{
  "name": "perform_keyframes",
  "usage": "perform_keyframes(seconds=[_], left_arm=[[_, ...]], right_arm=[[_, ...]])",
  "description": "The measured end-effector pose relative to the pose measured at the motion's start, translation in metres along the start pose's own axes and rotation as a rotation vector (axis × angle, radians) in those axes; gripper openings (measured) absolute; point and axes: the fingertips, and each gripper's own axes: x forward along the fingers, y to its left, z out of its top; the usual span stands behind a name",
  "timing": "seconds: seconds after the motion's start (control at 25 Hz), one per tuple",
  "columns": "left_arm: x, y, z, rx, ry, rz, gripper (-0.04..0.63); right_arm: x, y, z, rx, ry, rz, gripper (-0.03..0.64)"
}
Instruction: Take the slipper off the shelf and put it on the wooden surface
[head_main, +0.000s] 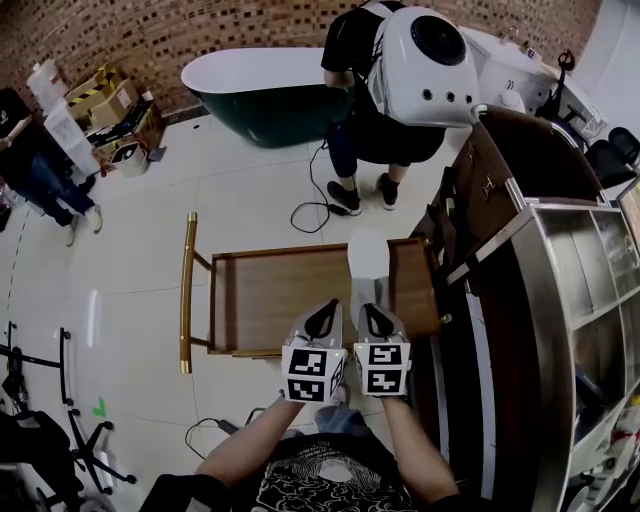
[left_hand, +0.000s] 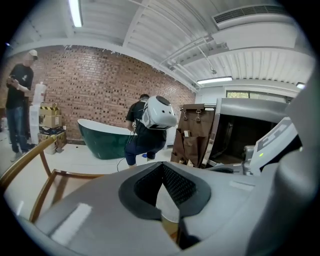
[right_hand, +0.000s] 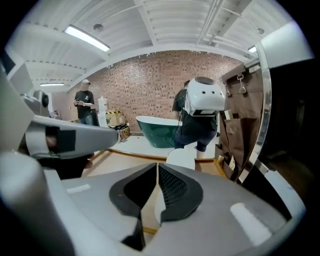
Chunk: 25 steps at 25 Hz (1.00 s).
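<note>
A white slipper (head_main: 368, 256) lies flat on the wooden surface (head_main: 270, 298), near its right end. In the right gripper view the slipper (right_hand: 181, 157) rests on the wood just beyond the jaws. In the left gripper view only a strip of it (left_hand: 167, 204) shows through the gap below the jaw tips. My left gripper (head_main: 322, 322) and right gripper (head_main: 377, 321) hover side by side over the near edge of the wood, a little short of the slipper. Both are shut with nothing between the pads. The metal shelf (head_main: 585, 300) stands to the right.
A person wearing a white backpack unit (head_main: 428, 62) stands just beyond the wooden surface. A dark green bathtub (head_main: 268, 98) sits against the brick wall. A brown cabinet with hanging pockets (head_main: 470, 200) flanks the shelf. A gold rail (head_main: 187, 292) borders the wood's left side.
</note>
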Motion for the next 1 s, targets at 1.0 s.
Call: perform_keyframes(seconds=[1.0], left_arm=[[-0.21, 0.028, 0.007, 0.036, -0.145, 0.115, 0.005]], right_arm=[[-0.156, 0.176, 0.044, -0.109, -0.262, 0.123, 0.0]])
